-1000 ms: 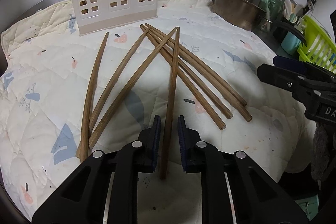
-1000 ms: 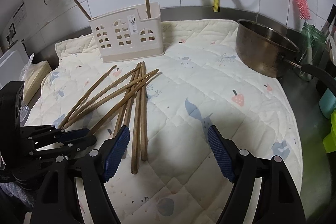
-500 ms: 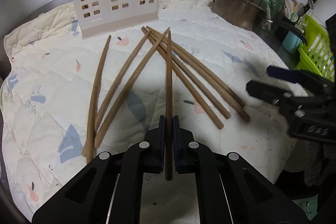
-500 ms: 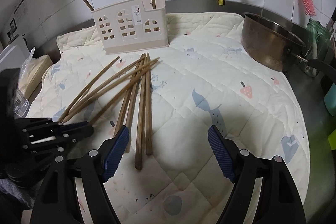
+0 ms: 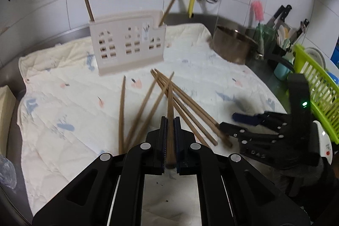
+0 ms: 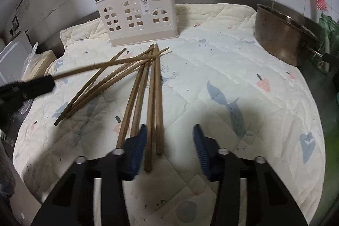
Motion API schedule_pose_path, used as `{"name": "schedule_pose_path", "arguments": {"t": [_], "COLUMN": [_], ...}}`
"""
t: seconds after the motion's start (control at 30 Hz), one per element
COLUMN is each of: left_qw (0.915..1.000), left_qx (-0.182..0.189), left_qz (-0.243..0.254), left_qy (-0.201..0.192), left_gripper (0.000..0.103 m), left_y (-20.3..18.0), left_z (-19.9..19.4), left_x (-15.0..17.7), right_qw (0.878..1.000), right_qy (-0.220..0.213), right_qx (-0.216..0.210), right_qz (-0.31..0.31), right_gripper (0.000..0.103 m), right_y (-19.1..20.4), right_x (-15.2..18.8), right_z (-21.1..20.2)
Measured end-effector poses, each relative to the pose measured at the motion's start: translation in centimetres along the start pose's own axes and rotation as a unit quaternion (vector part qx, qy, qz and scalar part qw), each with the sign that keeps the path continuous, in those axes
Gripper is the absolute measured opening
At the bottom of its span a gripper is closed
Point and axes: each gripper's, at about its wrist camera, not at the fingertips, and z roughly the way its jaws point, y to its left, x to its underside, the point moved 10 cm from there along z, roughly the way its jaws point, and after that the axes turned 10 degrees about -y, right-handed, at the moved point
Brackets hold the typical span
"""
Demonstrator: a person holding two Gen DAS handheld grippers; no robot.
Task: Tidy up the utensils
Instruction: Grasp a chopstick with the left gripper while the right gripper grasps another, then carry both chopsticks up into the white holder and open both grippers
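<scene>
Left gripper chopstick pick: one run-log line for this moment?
left gripper: shut on chopstick, lifted | right gripper: open over loose chopsticks | holder: two chopsticks in

Left gripper gone from open around chopstick to clamped on its thick end, then raised; chopstick now lifted off quilt, tip angled over the others toward holder. Right gripper moved forward and lower, jaws narrowed but not closed, now straddling ends of two chopsticks lying side by side.
</scene>
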Motion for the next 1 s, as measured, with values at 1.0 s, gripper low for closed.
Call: {"name": "schedule_pose_path", "arguments": {"t": [1.0], "left_qw": [0.9993], "left_qx": [-0.001], "left_qz": [-0.025], "left_qy": [-0.028], "left_gripper": [0.006], "left_y": [2.3], "left_z": [-1.5], "left_x": [-2.8], "right_qw": [0.999], "right_qy": [-0.023], "right_qx": [0.006], "right_qz": [-0.033], "right_gripper": [0.007], "right_y": [1.0], "right_x": [-1.9], "right_z": [0.2]}}
